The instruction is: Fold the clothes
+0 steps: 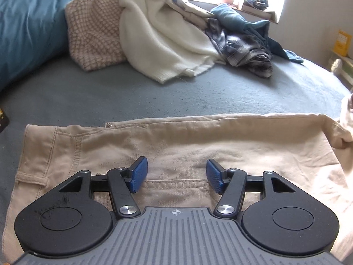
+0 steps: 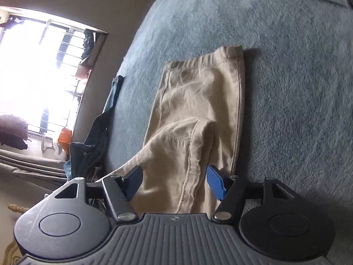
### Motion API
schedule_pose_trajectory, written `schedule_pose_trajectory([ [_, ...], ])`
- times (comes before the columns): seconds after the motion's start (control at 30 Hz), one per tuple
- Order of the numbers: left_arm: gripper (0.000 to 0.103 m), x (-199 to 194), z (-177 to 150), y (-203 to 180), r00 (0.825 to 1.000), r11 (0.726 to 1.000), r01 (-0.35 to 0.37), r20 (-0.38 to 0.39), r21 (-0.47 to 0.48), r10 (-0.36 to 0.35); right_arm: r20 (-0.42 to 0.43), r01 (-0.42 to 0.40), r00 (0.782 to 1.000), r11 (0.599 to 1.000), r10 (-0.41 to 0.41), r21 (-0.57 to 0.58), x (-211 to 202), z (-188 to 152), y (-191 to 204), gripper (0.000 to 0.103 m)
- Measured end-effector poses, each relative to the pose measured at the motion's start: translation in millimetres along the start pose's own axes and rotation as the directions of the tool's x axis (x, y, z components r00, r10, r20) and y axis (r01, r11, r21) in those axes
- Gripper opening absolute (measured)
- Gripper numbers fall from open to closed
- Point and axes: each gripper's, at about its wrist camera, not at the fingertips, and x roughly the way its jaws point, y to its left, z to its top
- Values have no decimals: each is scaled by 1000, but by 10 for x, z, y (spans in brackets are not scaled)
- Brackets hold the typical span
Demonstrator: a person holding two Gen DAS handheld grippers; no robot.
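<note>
Jaws stand wide apart and empty on both the left gripper [image 1: 176, 174], low over the khaki trousers [image 1: 176, 141] lying flat near the bed [image 1: 110, 92] edge, and the right gripper [image 2: 174, 182], straddling a bunched leg; any next pinch should catch both layers squarely at the seam.

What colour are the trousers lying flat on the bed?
The flat cotton trousers are beige, a light tan, seen best in the left wrist view.
</note>
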Motion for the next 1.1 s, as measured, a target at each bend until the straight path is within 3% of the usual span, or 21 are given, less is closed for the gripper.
schedule_pose_trajectory([
  [0.07, 60, 0, -12, 6, 1000, 1000, -1, 2, -4, 1, 16, 3, 1000, 999, -2, -33, -52, -117, 73, 58],
  [0.1, 60, 4, -17, 0, 1000, 1000, -1, 2, -3, 1, 27, 15, 1000, 991, -11, -135, -95, -205, 188, 58],
  [0.13, 60, 9, -20, -6, 1000, 1000, -3, 3, -2, 3, 44, 46, 998, 957, -34, -288, -120, -327, 340, 58],
  [0.17, 60, 13, -23, -9, 1000, 1000, -5, 3, -1, 5, 64, 77, 996, 898, -55, -432, -146, -449, 491, 58],
  [0.2, 60, 17, -26, -12, 1000, 1000, -6, 3, 0, 6, 83, 109, 994, 827, -75, -552, -148, -567, 609, 58],
  [0.3, 60, 28, -33, -19, 1000, 1000, -10, 3, 3, 10, 134, 197, 980, 620, -148, -759, 27, -889, 699, 59],
  [0.43, 61, 29, -37, -2, 1000, 1000, -6, 7, -5, 6, 228, 280, 950, 258, -214, -925, 260, -1317, 819, 57],
  [0.5, 61, 27, -45, 5, 1000, 1000, -1, 11, -3, 1, 282, 302, 931, 57, -231, -952, 376, -1532, 879, 49],
  [0.53, 61, 26, -49, 12, 1000, 1000, 2, 12, -2, -2, 309, 314, 923, -16, -228, -949, 401, -1600, 909, 35],
  [0.57, 61, 25, -51, 16, 1000, 1000, 5, 13, -2, -5, 335, 340, 919, -13, -208, -940, 341, -1571, 938, 24],
  [0.63, 61, 25, -51, 22, 1000, 1000, 9, 14, -2, -9, 386, 391, 907, -6, -168, -920, 220, -1512, 997, 11],
  [0.8, 61, 30, -55, 33, 1000, 1000, 15, 20, -9, -14, 509, 512, 858, 26, -66, -859, -103, -1345, 1155, 9],
  [0.97, 61, 46, -46, 47, 1000, 1000, 19, 24, -17, -18, 625, 618, 779, 106, 52, -779, -781, -922, 1534, 9],
  [1.1, 61, 67, -30, 52, 999, 1000, 18, 27, -25, -17, 673, 665, 734, 107, 93, -739, -1212, -648, 1821, 9],
])
